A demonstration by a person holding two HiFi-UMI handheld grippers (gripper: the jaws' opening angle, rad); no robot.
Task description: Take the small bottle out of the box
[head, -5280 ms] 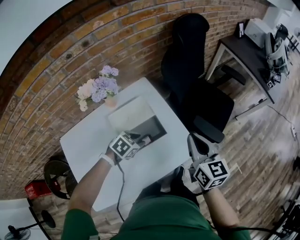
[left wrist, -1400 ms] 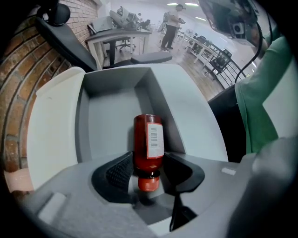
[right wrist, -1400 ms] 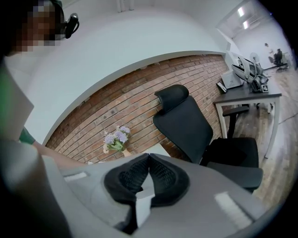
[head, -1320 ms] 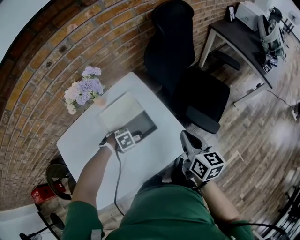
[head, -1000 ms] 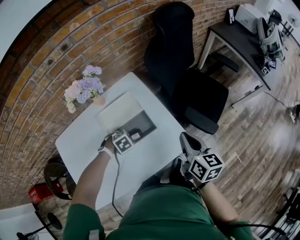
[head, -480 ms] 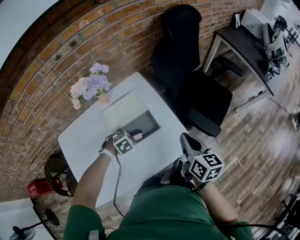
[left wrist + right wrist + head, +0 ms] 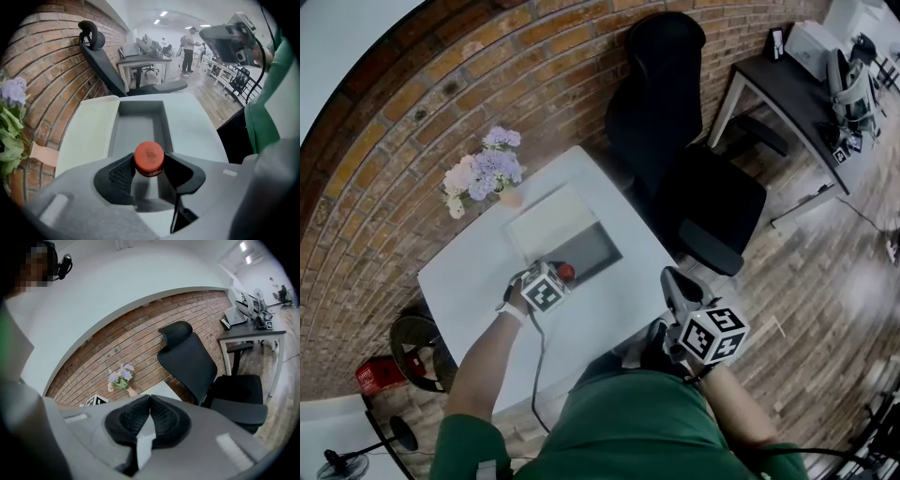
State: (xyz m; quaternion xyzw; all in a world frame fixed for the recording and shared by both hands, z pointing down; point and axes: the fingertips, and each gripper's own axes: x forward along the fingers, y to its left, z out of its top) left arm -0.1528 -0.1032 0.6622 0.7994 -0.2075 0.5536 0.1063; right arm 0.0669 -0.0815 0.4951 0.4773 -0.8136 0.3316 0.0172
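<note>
Head view: the left gripper (image 7: 560, 276) hangs over the near end of the open box (image 7: 602, 251) on the table (image 7: 469, 281), pointing steeply down, with the red-capped bottle (image 7: 566, 272) in its claw. The right gripper (image 7: 675, 283) hangs well apart, off the table's near corner.

Left gripper view: the jaws have just been closing, and the pads now press on the bottle just under its cap (image 7: 149, 157) — a narrow grip on the neck. The box's grey inside lies beyond, with nothing else seen in it. Whether the base is clear of the wall I cannot tell. I judge the lift goes best straight up, grip firm, no tilt, until the base is above the rim — then sideways onto the table.

Right gripper view: the claw is closed, pads together, nothing held.

The cap bears small marks, too fine to read; no brand shows anywhere.
</note>
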